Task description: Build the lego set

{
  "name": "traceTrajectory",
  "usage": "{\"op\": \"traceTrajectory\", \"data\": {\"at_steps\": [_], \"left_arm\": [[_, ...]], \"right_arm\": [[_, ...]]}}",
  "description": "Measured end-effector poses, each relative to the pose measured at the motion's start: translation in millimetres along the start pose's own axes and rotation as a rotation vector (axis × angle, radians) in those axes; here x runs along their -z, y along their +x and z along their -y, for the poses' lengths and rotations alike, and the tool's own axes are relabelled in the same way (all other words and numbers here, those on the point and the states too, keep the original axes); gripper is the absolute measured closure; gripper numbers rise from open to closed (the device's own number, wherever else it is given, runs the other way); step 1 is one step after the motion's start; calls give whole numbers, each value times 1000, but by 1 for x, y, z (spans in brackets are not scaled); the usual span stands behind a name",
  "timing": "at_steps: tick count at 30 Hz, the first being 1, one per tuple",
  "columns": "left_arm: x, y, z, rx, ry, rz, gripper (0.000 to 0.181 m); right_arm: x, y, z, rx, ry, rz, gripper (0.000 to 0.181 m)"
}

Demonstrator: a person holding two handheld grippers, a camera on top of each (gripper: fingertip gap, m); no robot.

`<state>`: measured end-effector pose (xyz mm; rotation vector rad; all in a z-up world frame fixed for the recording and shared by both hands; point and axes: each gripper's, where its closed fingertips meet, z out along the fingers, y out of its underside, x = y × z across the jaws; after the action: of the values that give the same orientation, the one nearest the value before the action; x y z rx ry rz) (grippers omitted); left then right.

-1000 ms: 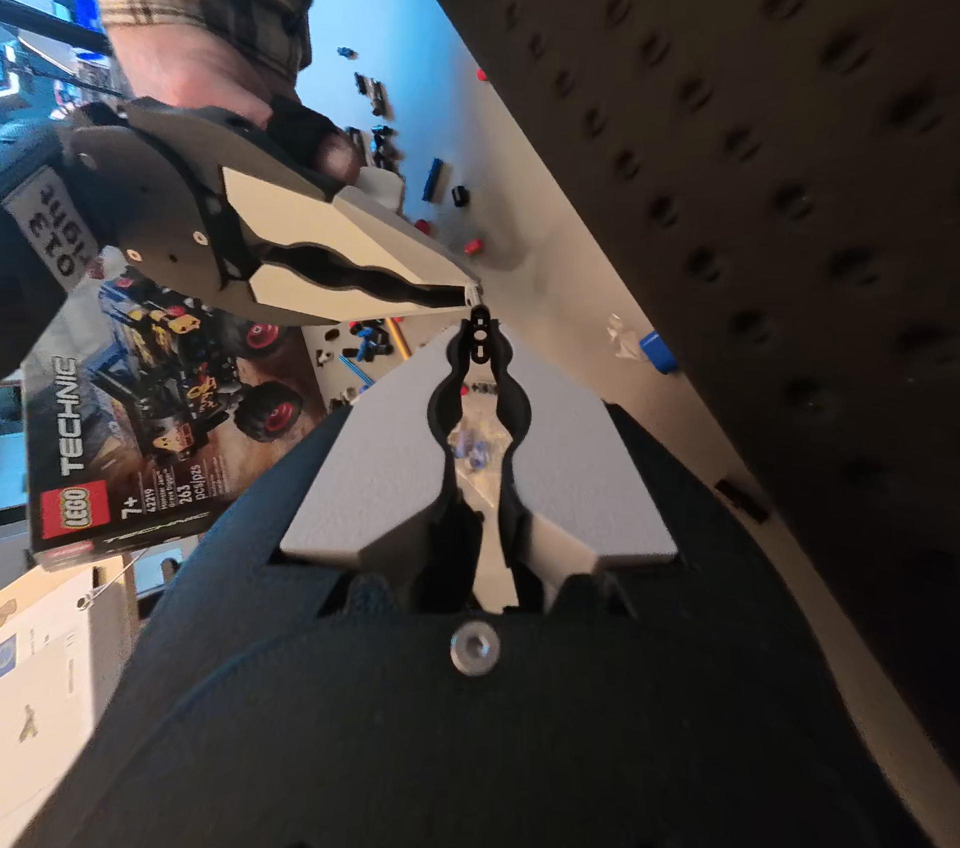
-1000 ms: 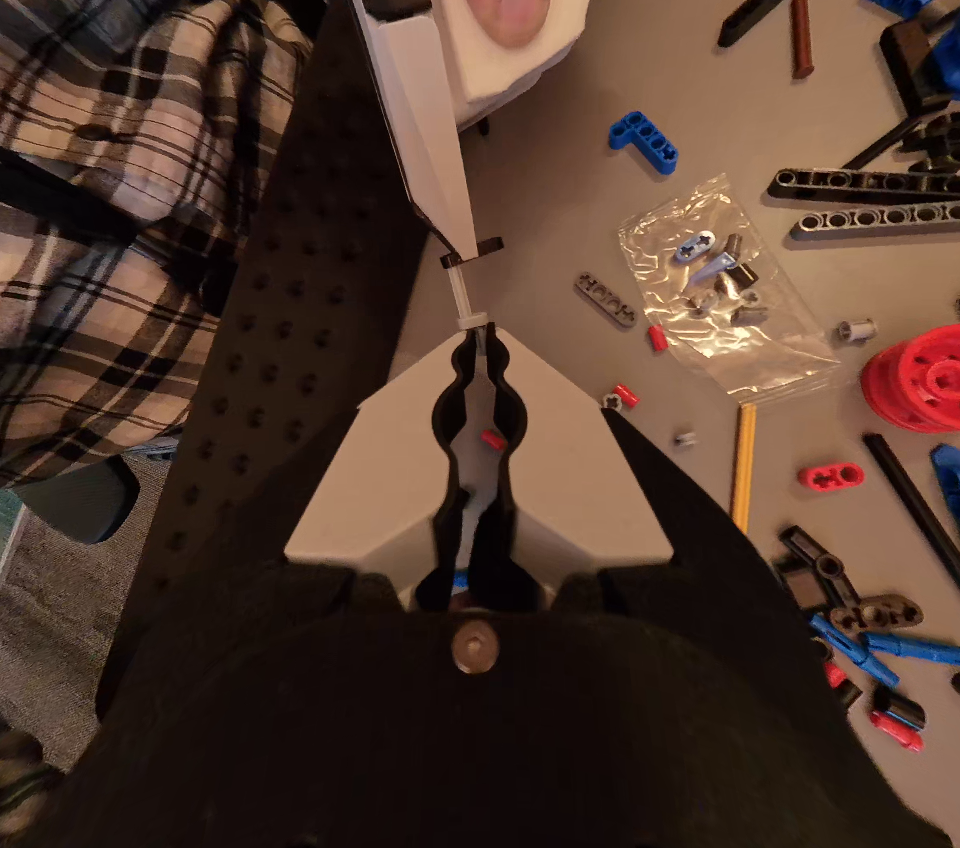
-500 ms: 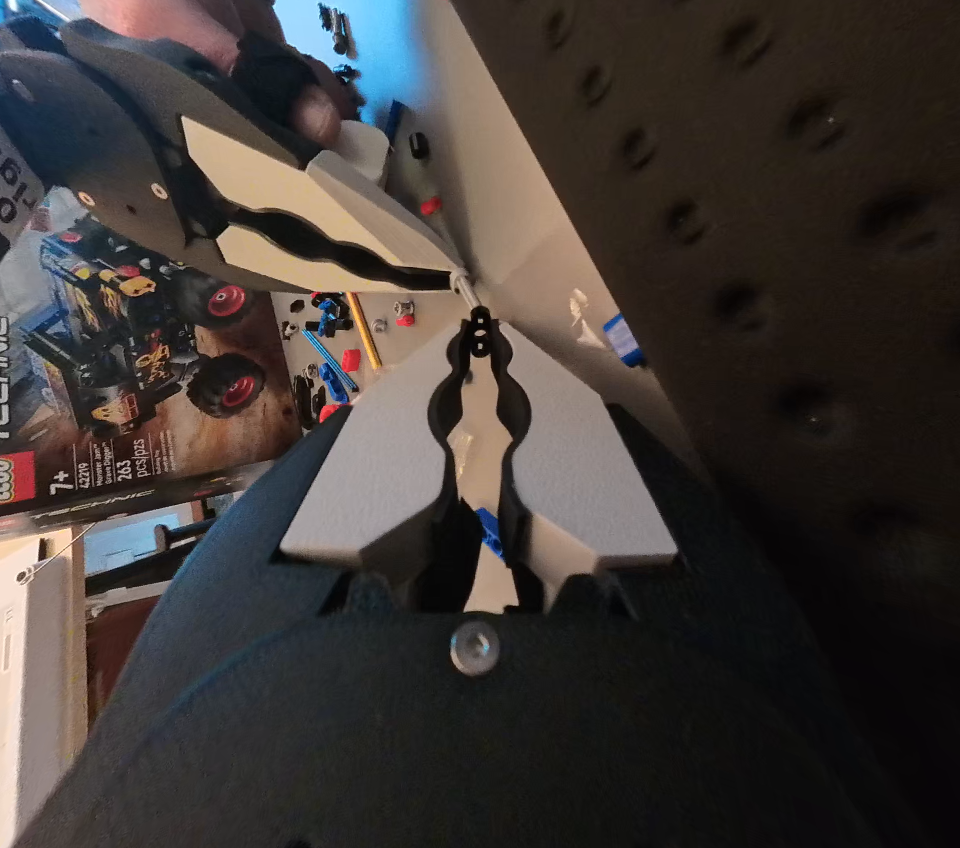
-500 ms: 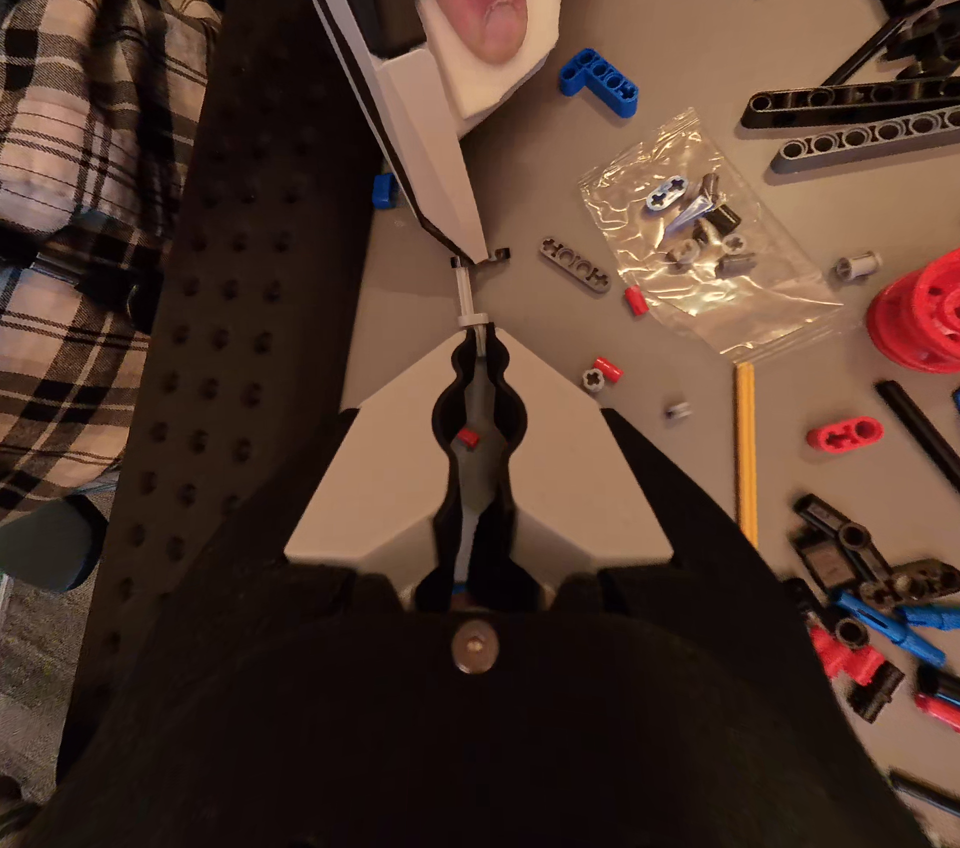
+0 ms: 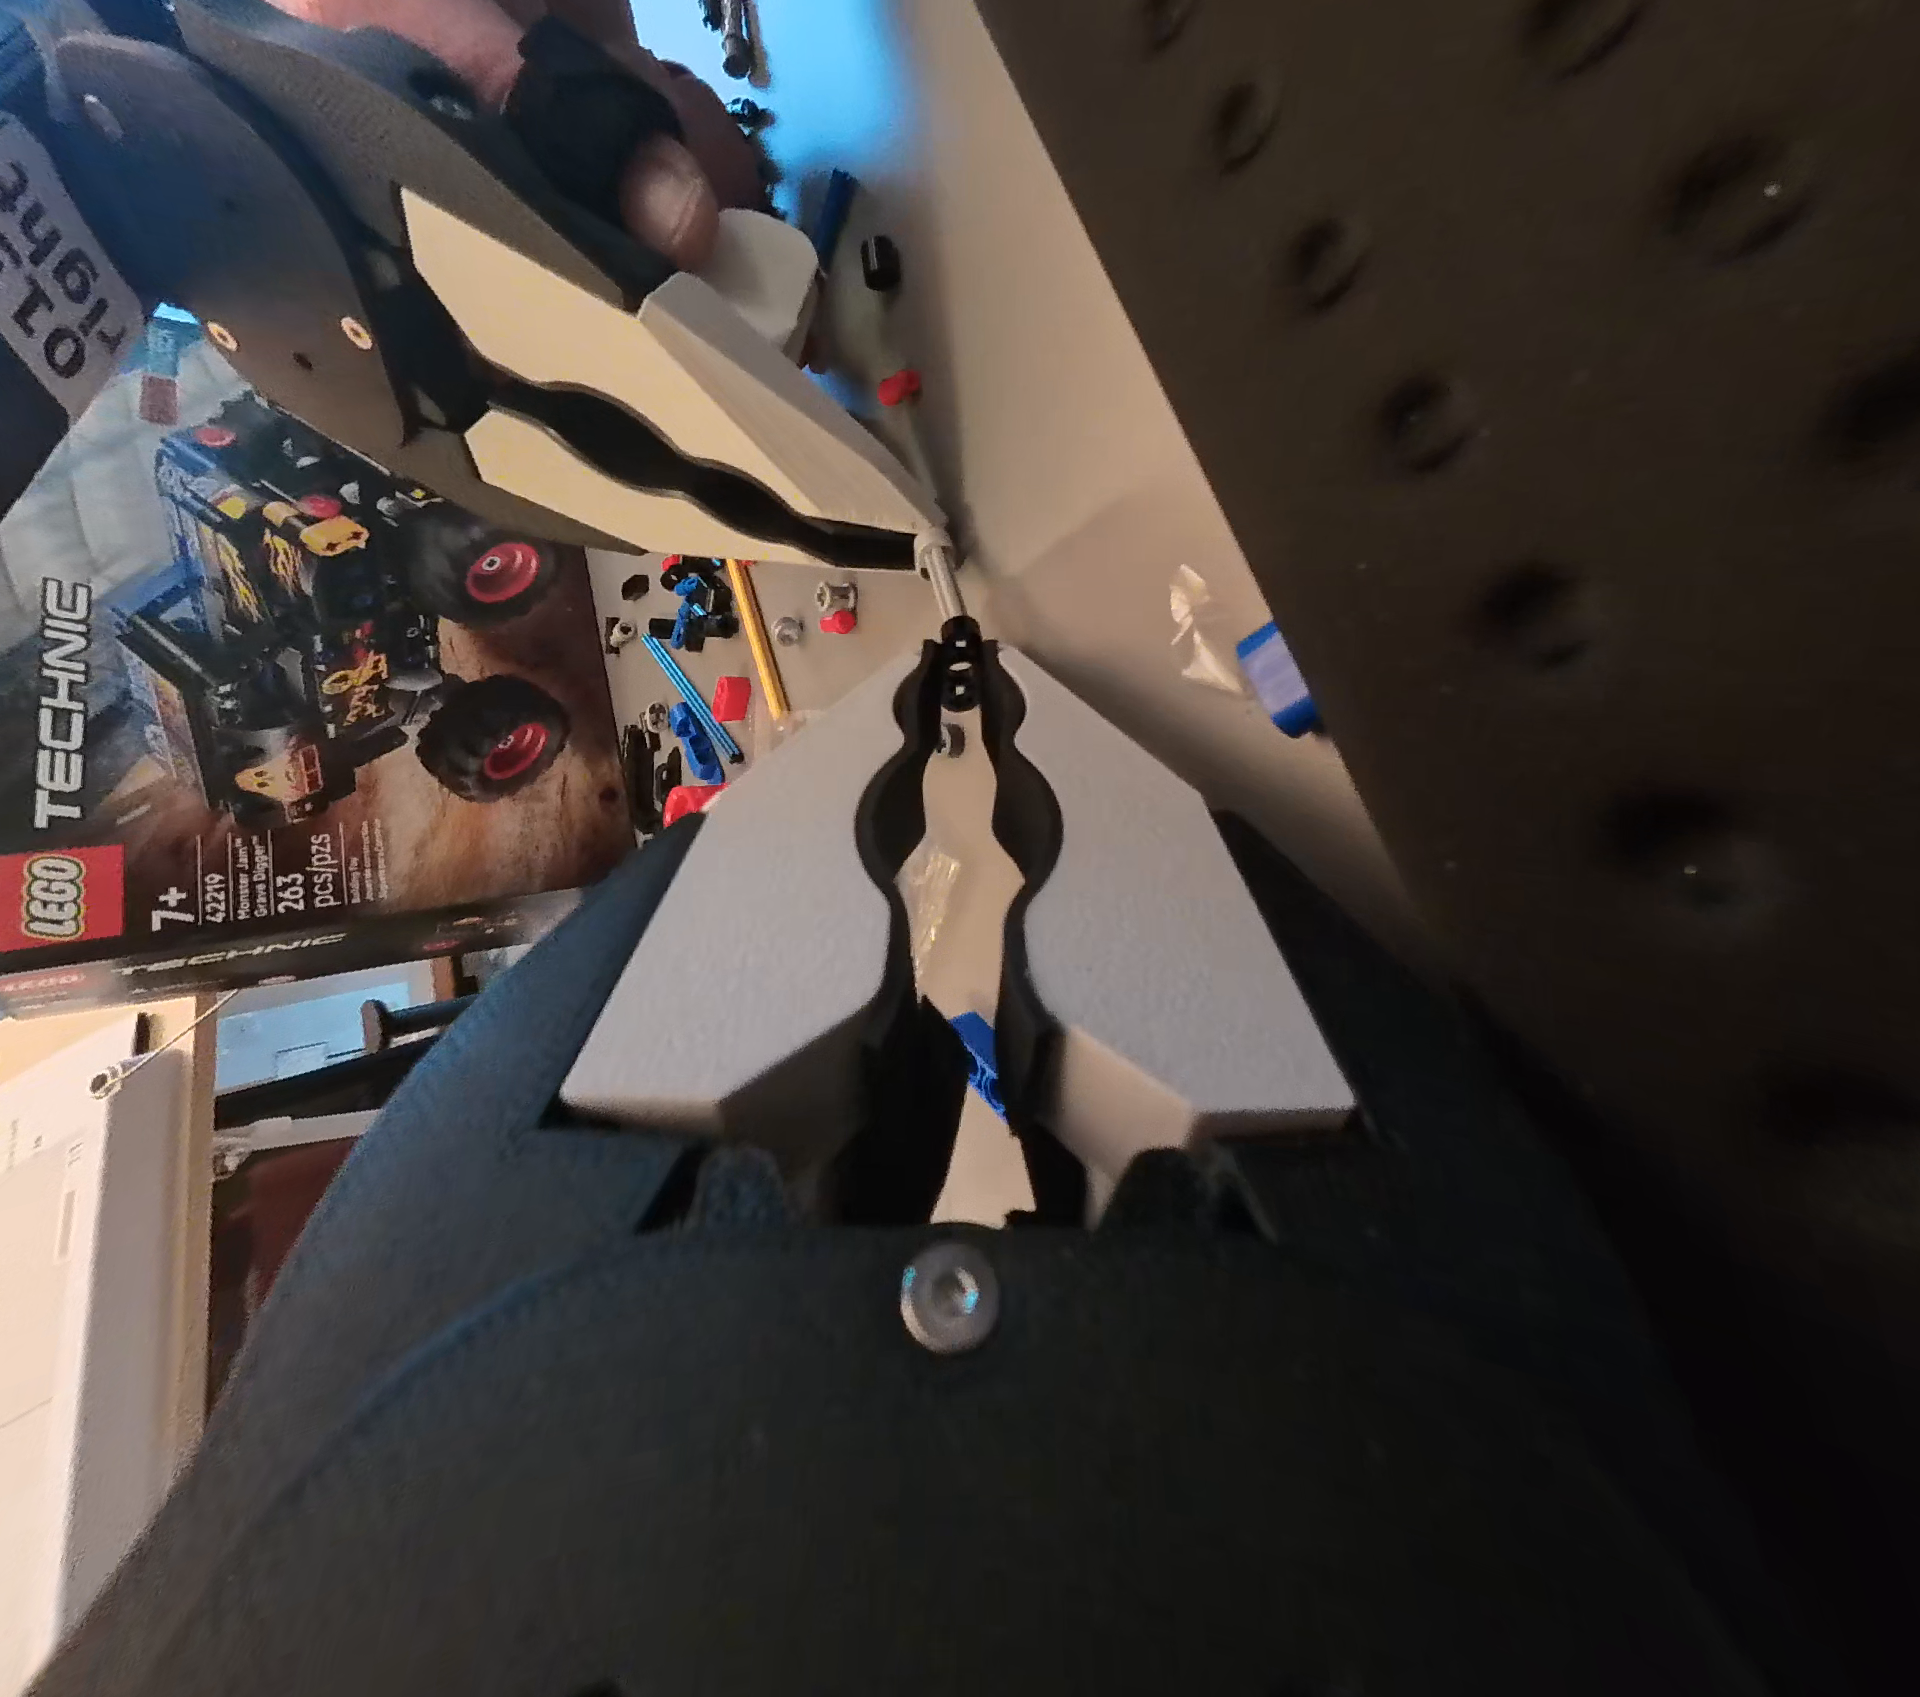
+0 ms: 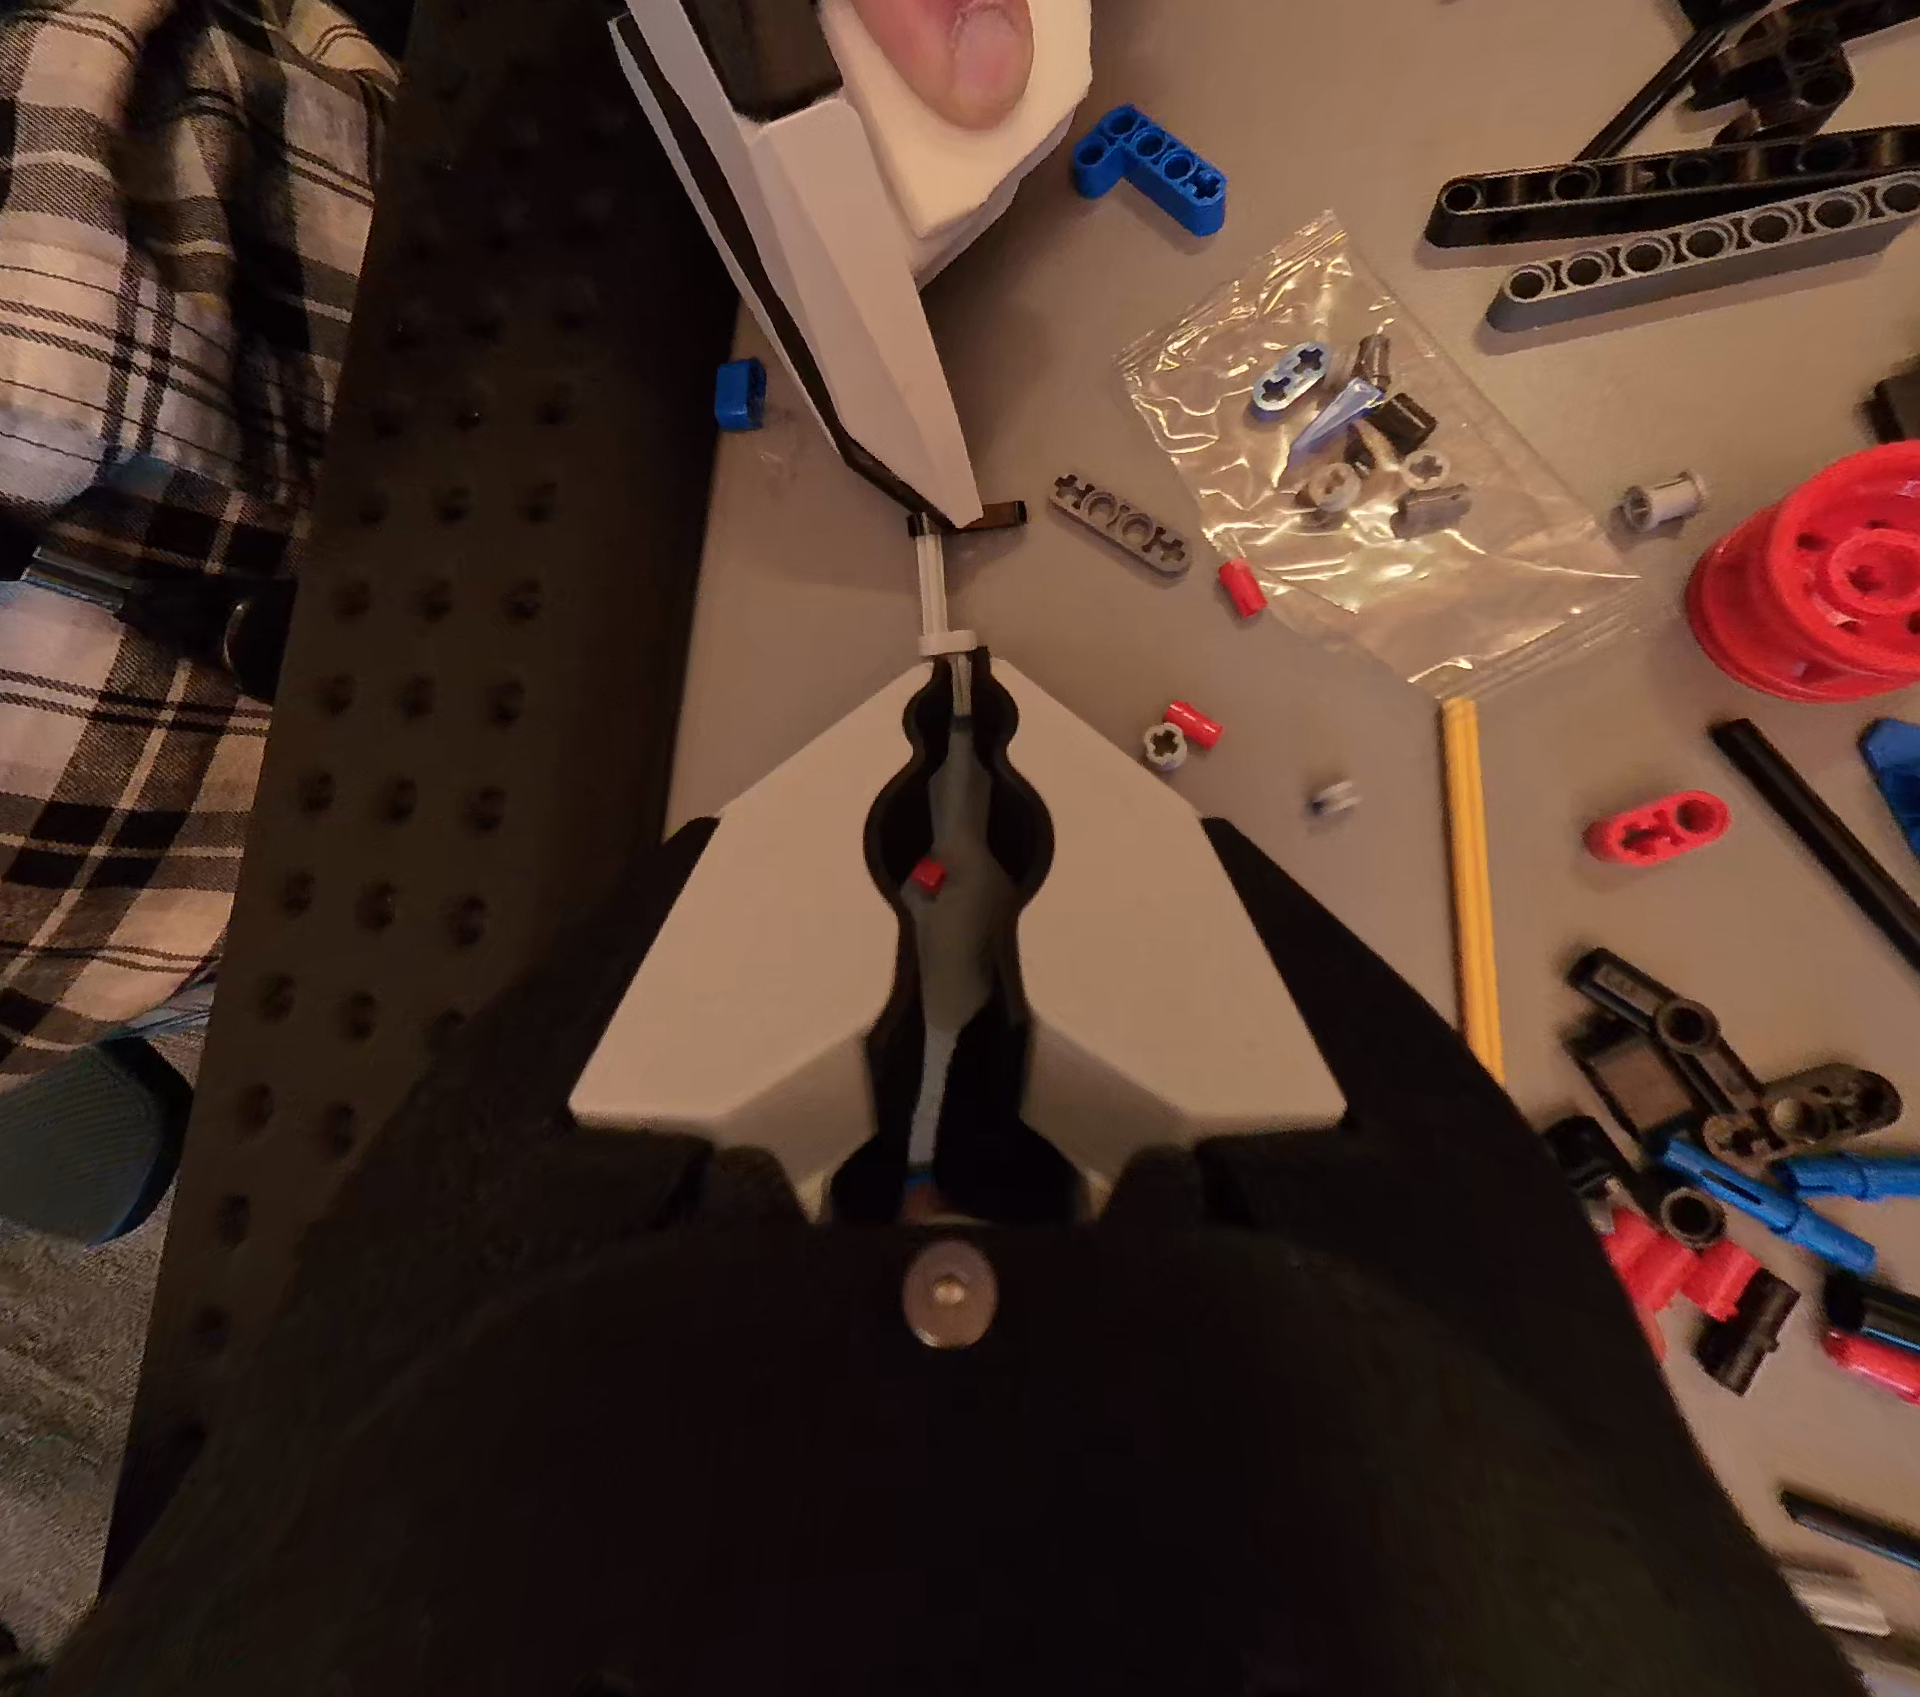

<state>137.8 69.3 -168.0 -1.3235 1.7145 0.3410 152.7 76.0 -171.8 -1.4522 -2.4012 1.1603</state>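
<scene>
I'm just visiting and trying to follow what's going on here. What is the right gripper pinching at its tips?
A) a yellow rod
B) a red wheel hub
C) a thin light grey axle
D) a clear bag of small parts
C: the right gripper is shut on a thin light grey axle, whose far end meets the small black piece held by the left gripper.

Left tool [image 5: 958,660] clamped; right tool [image 6: 954,660] clamped; tips nearly meeting.
</scene>
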Motion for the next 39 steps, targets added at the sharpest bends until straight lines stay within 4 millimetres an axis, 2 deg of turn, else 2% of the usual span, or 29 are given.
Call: {"op": "traceTrajectory", "data": {"at_steps": [15,39], "left_arm": [[-2,-9,-4,46,-6,48,176],[-10,-7,1,33,-15,13,176]], "right_arm": [[2,7,1,-11,18,-40,180],[-4,7,9,29,16,-62,180]]}}
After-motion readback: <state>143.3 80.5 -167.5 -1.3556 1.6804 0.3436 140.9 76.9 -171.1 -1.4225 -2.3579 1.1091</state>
